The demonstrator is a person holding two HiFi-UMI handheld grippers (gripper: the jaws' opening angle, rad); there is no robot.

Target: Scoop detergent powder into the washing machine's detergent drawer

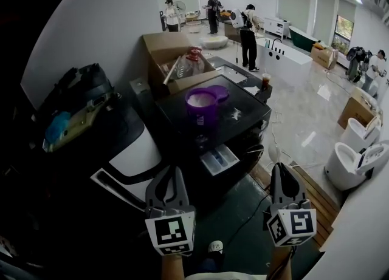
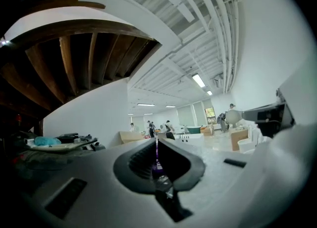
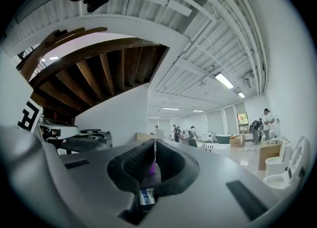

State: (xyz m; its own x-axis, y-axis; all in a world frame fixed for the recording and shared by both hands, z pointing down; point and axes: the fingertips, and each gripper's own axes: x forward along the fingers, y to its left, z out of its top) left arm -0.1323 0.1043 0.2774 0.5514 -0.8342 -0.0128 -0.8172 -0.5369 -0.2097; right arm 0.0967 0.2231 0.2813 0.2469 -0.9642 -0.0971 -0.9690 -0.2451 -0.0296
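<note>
The detergent drawer (image 1: pixel 219 159) stands pulled out from the front of the black washing machine (image 1: pixel 246 128), near the middle of the head view, its pale compartments facing up. On the machine's top, farther back, sits an open purple tub (image 1: pixel 202 107) with white powder in it; its purple lid (image 1: pixel 219 93) lies just beside it, on the far right. To the right of the tub lies a small white thing (image 1: pixel 236 113), too small to tell what it is.

The left gripper (image 1: pixel 166 177) is on the near side of the drawer, to its left, and the right gripper (image 1: pixel 281 172) is to the near right; neither touches the machine. In each gripper view the dark jaws are pressed together with only a thin slit between them, and they hold nothing.

An open cardboard box (image 1: pixel 167 48) stands beyond the machine. A heap of dark gear (image 1: pixel 79 105) lies at the left. White toilets (image 1: pixel 355 158) stand on the floor at the right, and several people (image 1: pixel 248 36) stand at the far end of the room.
</note>
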